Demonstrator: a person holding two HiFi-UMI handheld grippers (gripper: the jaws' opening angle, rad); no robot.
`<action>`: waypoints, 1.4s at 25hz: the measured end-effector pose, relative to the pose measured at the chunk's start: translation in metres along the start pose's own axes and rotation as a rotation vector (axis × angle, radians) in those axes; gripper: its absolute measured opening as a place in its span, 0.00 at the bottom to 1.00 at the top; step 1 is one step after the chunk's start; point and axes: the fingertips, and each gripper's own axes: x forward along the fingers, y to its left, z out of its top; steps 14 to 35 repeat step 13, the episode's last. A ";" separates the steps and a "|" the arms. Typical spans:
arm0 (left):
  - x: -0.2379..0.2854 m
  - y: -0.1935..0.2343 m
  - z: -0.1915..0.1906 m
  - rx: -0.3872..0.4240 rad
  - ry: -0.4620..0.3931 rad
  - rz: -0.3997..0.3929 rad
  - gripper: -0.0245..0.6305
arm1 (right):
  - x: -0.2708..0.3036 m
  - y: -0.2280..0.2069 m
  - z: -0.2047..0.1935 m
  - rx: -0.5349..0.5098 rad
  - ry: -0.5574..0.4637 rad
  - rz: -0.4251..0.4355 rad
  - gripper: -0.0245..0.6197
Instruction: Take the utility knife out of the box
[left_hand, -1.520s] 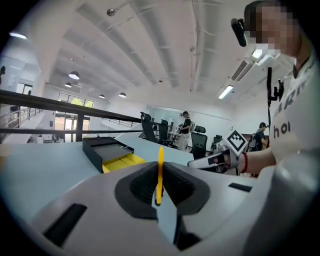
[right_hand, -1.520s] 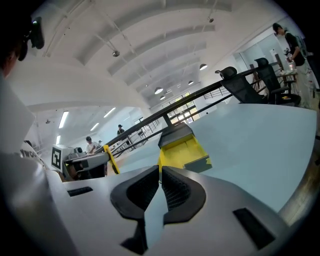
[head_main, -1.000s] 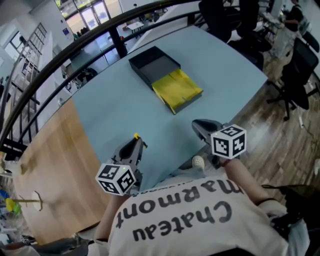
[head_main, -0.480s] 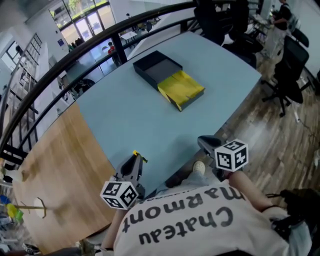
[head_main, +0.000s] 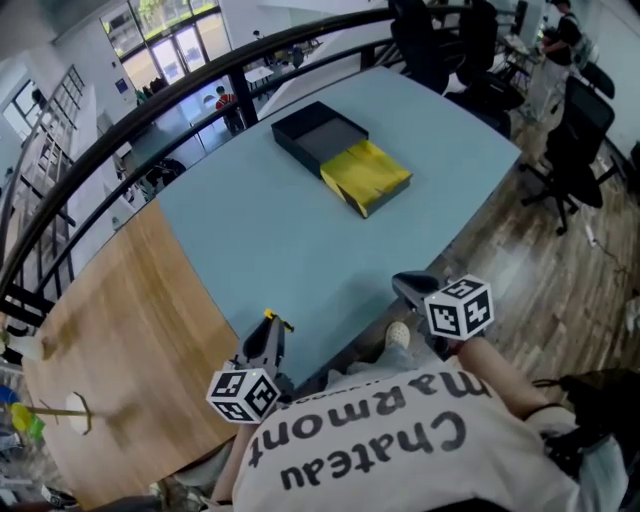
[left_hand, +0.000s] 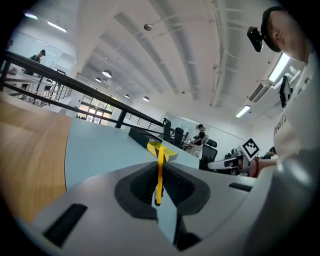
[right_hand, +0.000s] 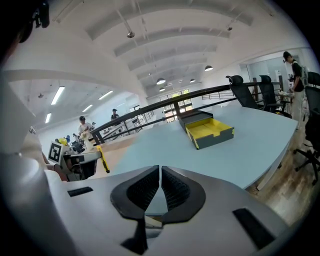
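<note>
Blue worktop (head_main: 300, 240) carries the box (head_main: 388, 198) at upper centre; your left claw (head_main: 268, 330) clamps the thin, probably light, slick utility knife (left_hand: 159, 172) across its flats, while your right claw (head_main: 405, 284) is closed on nothing.

Right gripper (right_hand: 160, 168) jaws together, empty; box (right_hand: 212, 131) ahead on table (right_hand: 250, 155)

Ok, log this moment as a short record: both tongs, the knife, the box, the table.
left tongs: shut on the yellow utility knife
right tongs: shut, nothing between them
utility knife: out of the box, its tip sticking out past the left tongs
box: open, yellow inside, no knife seen in it, apart from both tongs
table: light blue top, box on its far part
</note>
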 end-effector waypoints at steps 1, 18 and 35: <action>-0.001 0.001 -0.001 -0.008 -0.003 0.002 0.08 | -0.002 -0.001 -0.004 0.001 0.008 -0.006 0.10; -0.003 -0.010 -0.011 -0.023 0.006 -0.017 0.08 | -0.009 -0.006 -0.009 0.014 0.011 -0.021 0.10; -0.003 -0.010 -0.011 -0.023 0.006 -0.017 0.08 | -0.009 -0.006 -0.009 0.014 0.011 -0.021 0.10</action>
